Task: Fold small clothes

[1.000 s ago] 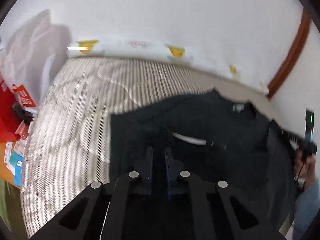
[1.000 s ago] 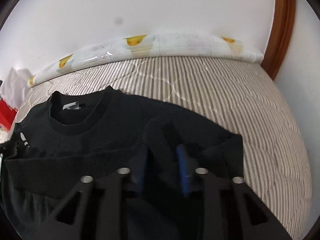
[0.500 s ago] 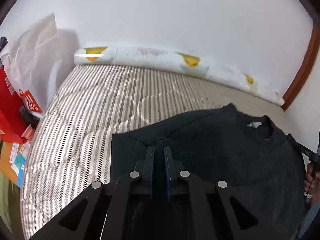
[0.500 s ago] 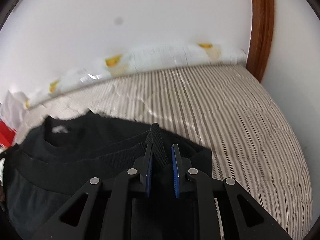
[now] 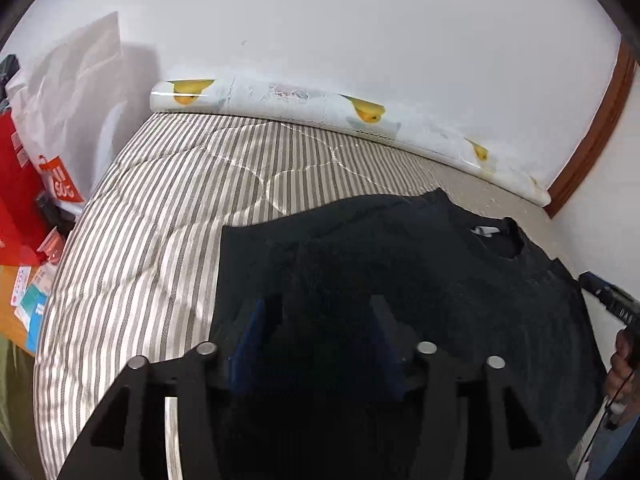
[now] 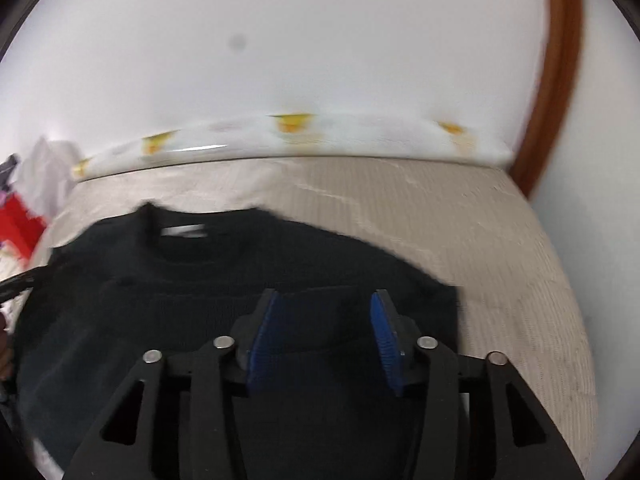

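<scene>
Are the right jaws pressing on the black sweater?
Apart. In the right wrist view the opening right gripper has both blue pads clear of the black sweater lying between them.

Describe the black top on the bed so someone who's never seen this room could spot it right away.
Find the striped quilted bed against the white wall. The black sweater lies flat on its near side, neck toward the duck-printed roll. It is the only dark garment there, with a white label inside its round collar.

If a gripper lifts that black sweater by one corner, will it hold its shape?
Probably not. The black sweater lies draped in soft layers, so it would likely sag. Its knitted surface should grip rather than slip. On the striped quilt, pushing would probably bunch it.
</scene>
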Demonstrator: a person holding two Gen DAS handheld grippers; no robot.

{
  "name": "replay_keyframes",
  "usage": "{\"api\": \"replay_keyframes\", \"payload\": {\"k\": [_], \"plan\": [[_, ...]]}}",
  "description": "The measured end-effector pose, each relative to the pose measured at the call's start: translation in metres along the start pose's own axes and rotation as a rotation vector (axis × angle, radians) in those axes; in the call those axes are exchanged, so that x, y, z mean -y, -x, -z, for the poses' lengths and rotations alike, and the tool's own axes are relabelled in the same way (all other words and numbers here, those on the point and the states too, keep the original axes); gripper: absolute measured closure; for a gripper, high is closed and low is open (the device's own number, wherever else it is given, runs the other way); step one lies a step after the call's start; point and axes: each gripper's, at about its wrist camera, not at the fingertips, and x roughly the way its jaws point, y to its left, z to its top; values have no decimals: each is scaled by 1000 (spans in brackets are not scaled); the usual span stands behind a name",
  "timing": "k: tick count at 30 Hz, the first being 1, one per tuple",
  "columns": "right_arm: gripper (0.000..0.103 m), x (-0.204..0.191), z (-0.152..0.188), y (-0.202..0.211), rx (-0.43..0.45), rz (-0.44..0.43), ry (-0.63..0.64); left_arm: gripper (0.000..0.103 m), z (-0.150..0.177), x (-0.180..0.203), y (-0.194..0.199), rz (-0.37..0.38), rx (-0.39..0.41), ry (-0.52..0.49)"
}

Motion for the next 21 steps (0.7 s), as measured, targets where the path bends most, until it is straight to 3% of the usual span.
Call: {"api": "replay_keyframes", "payload": {"k": [4, 8, 10, 13, 17, 21], "plan": [[53, -71, 14, -4, -17, -64, 87, 51, 18, -1, 24, 8, 5, 9], [54, -113, 28, -23, -64, -43, 114, 51, 38, -4, 49, 4, 7, 3], [54, -121, 36, -38, -104, 23, 120, 51, 49, -7, 62, -6, 17, 4], [54, -123, 44, -39, -98, 53, 104, 51, 65, -13, 78, -24, 19, -1], [54, -124, 56, -25, -119, 43, 89, 51, 83, -18, 95, -41, 39, -3], [54, -129, 83, -4, -102, 37, 101, 51, 98, -24, 104, -5, 37, 32]]}}
